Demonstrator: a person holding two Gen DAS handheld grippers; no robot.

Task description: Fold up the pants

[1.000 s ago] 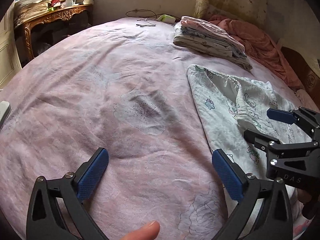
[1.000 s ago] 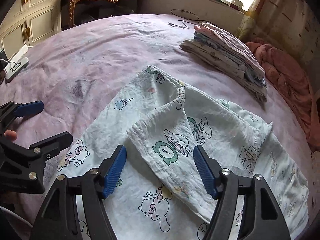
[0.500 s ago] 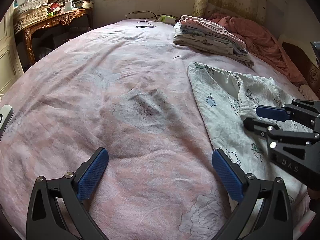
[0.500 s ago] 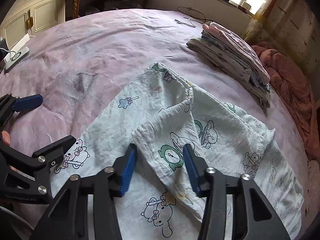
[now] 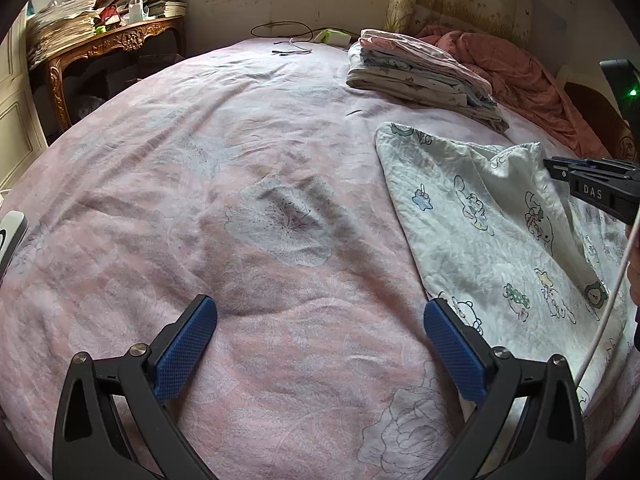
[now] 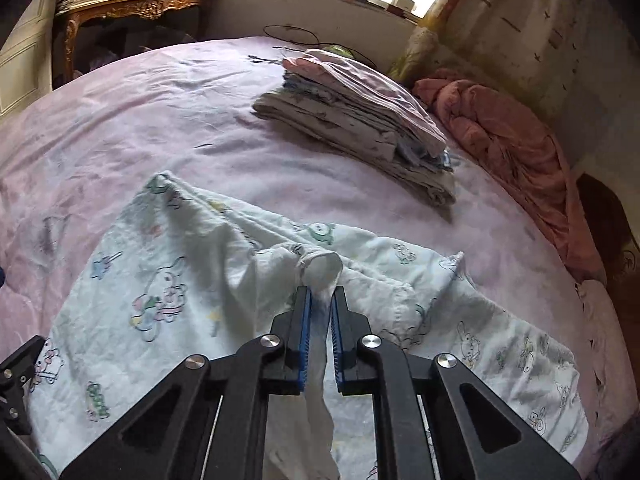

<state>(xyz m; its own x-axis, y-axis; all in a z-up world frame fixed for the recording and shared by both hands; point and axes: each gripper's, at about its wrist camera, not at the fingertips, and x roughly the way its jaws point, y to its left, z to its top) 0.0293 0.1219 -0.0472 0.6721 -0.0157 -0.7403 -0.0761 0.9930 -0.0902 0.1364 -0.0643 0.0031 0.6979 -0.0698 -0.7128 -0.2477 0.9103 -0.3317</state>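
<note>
Now closing on cloth: right gripper, low centre of its own view, blue pads pinching a bunched fold of the pants, fold lifted off the rest. Pants otherwise spread, white with cartoon prints, across the lower half of that view on the pink bedsheet. Spread wide and empty: left gripper, bottom of its view, over bare sheet, pants to its right. Upper right of both views: stack of folded clothes, beside it a rumpled pink blanket.

White cartoon-print pants spread rumpled on pink bed, one bunched fold lifted off surface.
</note>
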